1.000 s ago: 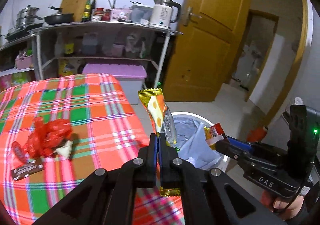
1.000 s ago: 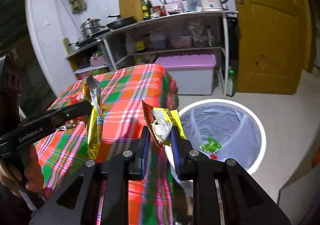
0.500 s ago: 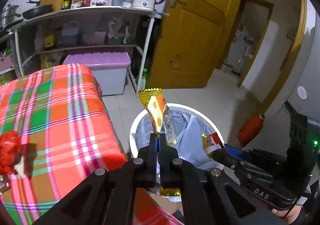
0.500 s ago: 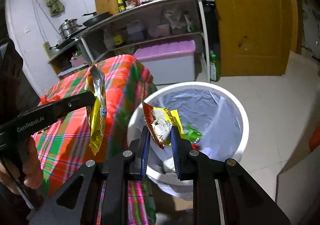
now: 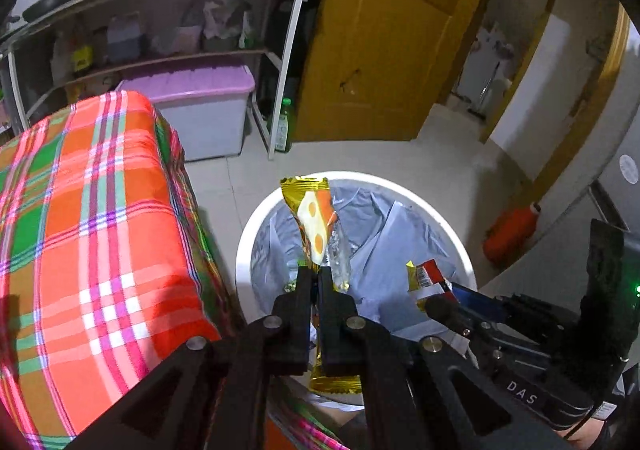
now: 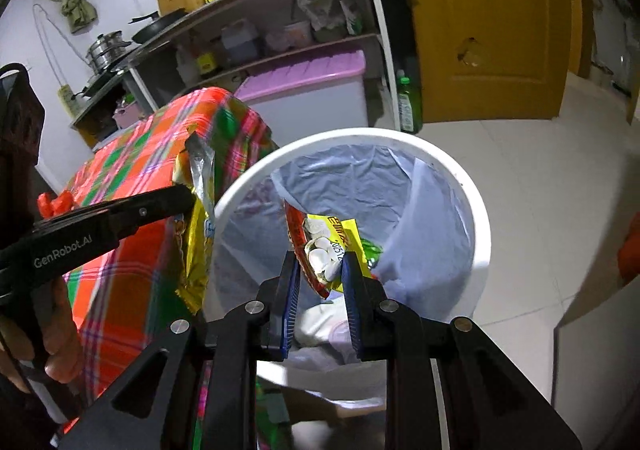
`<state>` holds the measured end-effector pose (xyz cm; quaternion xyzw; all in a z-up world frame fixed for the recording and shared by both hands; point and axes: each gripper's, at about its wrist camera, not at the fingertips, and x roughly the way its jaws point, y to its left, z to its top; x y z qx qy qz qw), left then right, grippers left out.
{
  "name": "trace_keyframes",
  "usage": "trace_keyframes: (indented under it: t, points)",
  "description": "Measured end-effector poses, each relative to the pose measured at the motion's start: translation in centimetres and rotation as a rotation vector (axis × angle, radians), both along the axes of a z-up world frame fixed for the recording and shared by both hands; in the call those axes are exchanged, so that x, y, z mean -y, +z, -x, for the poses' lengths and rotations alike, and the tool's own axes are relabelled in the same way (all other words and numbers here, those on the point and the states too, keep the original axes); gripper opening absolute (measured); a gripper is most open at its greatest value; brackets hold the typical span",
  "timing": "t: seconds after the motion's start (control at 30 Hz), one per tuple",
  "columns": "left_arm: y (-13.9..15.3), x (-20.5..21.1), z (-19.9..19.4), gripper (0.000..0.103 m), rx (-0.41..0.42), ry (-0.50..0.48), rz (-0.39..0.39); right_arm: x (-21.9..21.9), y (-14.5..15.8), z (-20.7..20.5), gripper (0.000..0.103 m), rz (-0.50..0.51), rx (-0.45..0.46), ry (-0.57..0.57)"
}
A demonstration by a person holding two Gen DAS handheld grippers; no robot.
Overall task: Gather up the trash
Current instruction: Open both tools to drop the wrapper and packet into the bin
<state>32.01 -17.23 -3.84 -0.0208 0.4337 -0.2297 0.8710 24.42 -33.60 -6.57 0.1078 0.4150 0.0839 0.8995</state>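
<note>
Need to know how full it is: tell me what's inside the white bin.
The bin holds a grey liner, a green scrap and pale trash near the bottom. The held wrapper and tongs cover the rest.

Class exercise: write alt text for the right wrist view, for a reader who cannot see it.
The right gripper pinches a red and yellow snack wrapper above a white bin lined with a grey bag. At left, the left gripper holds a gold wrapper beside a plaid-covered table.

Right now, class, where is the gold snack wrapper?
The gold wrapper is pinched in the left claw, over the white bin, beside the checked table.
</note>
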Motion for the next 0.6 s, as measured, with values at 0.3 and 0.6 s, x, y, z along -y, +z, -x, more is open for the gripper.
trace_keyframes:
  t: [0.3,0.6]
  points:
    - [-0.6,-0.9,-0.6,0.024,-0.038,0.030,0.026,0.4,-0.8,-0.2,0.046,-0.001,-0.013,-0.008]
    - [1.7,-2.9,1.4,0.024,0.017,0.059,0.071,0.1,1.2,1.2,0.046,-0.018,0.028,-0.009]
